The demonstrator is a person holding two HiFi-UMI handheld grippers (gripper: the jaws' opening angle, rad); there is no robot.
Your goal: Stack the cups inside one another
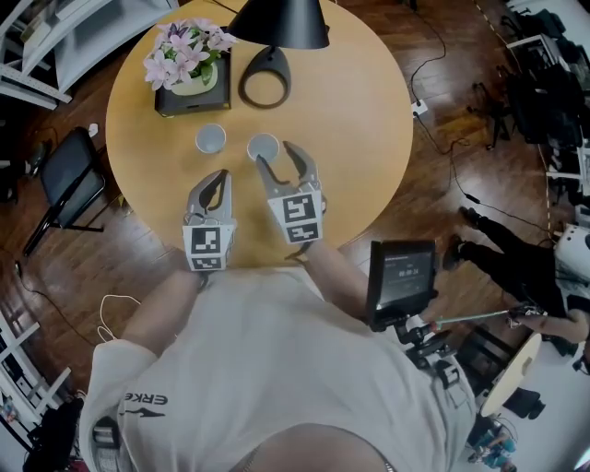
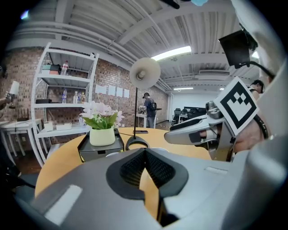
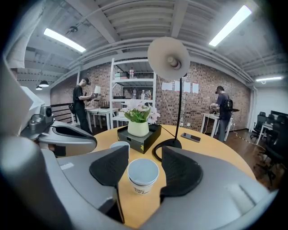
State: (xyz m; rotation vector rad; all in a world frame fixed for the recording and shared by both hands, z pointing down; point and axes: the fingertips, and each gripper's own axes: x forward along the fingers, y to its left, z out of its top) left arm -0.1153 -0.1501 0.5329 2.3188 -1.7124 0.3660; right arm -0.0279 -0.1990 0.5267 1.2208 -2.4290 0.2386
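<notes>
Two white paper cups stand apart on the round wooden table (image 1: pixel 359 120). The right cup (image 1: pixel 263 146) (image 3: pixel 143 174) shows in the gap between my right gripper's (image 1: pixel 277 157) (image 3: pixel 145 153) pads, upright on the wood. The jaws stand apart and do not press it; a sliver of table shows beside the right pad. The left cup (image 1: pixel 210 138) (image 3: pixel 119 146) stands farther left, beyond my left gripper (image 1: pixel 218 177) (image 2: pixel 145 151). That gripper is shut with its pads meeting and nothing between them, hanging over the table's near edge.
A flower pot (image 1: pixel 189 69) on a black tray and a black lamp base (image 1: pixel 265 81) stand behind the cups; the lamp shade (image 1: pixel 279 23) hangs above. A phone (image 3: pixel 191 137) lies at the far right. A black chair (image 1: pixel 69 184) stands left of the table.
</notes>
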